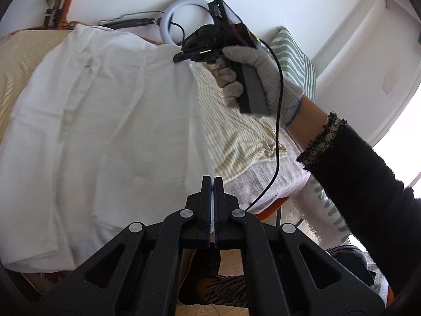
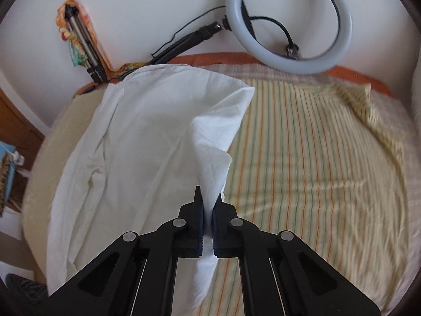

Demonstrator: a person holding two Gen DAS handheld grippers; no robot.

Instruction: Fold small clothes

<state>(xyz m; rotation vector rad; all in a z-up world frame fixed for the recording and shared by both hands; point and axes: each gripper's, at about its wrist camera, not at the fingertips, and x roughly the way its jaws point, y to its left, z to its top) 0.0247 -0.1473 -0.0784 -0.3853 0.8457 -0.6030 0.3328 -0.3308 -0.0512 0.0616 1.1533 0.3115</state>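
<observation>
right gripper (image 2: 209,210) pinching white garment (image 2: 147,137), striped cloth (image 2: 315,158)

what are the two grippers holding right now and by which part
Both hold the white garment by its lifted right-hand edge: the right gripper pinches it at the far end, the left gripper nearer the camera.

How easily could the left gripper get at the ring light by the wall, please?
Probably not easily: the left gripper is shut on the white garment, and the ring light stands beyond the cloth, behind the right gripper.
</observation>
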